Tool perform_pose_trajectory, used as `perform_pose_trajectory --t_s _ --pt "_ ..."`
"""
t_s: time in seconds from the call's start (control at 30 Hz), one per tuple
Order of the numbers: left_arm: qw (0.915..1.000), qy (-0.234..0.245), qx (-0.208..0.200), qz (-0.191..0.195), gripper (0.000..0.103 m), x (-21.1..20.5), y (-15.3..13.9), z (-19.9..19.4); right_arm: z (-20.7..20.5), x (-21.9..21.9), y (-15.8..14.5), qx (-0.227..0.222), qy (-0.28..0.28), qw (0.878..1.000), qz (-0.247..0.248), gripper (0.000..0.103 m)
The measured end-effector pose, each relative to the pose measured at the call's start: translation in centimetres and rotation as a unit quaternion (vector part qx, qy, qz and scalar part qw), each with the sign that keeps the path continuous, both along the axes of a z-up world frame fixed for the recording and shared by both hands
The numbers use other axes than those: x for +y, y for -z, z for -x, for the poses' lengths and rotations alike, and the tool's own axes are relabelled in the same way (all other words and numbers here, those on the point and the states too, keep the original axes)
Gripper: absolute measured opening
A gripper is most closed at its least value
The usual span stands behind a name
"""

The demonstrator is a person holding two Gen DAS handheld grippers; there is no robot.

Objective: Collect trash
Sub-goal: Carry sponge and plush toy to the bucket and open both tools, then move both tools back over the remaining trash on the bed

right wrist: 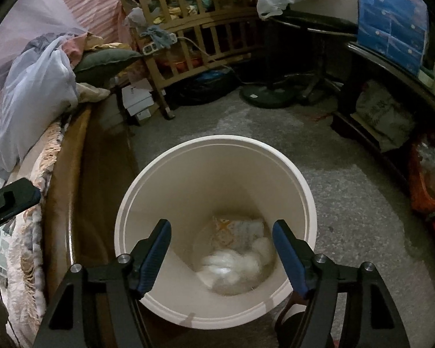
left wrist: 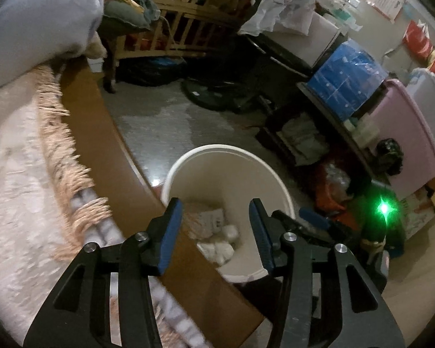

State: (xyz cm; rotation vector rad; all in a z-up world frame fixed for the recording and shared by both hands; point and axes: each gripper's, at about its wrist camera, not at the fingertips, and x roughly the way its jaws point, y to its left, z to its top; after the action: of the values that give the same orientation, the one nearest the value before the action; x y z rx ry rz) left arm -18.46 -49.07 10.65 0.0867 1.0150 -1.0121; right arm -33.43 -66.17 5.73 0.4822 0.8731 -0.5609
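We find the right gripper (right wrist: 221,232) poised over the white bin (right wrist: 310,203), fingers wide apart with nothing between them, and crumpled white tissues (right wrist: 232,266) and a printed wrapper (right wrist: 237,229) lying on the bin's bottom. We note the left gripper (left wrist: 216,213) at the bed's wooden edge (left wrist: 107,133) beside the bin, fingers moderately apart and empty.

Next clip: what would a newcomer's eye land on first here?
The white bin on the grey floor, crumpled white trash lying at its bottom. Both grippers hang over it, open and empty: the right gripper above the bin's mouth, the left gripper nearer the bed's wooden edge.
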Motion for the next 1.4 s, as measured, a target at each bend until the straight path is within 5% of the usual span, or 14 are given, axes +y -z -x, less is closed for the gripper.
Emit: perform_pose_trajectory --t_s 0.73,1.4 --pt "0.9877 -0.118 -0.089 -0.050 0.046 12.5 -2.3 0.6 -2.6 8.9 -3.9 -0.043 -0.081 0.995 0.050 0.070" --pt "0.9682 -0.221 -0.096 -0.068 0.046 25.1 -3.1 -1.5 -8.5 21.0 -6.3 -0.062 -0.211 0.975 0.029 0.071"
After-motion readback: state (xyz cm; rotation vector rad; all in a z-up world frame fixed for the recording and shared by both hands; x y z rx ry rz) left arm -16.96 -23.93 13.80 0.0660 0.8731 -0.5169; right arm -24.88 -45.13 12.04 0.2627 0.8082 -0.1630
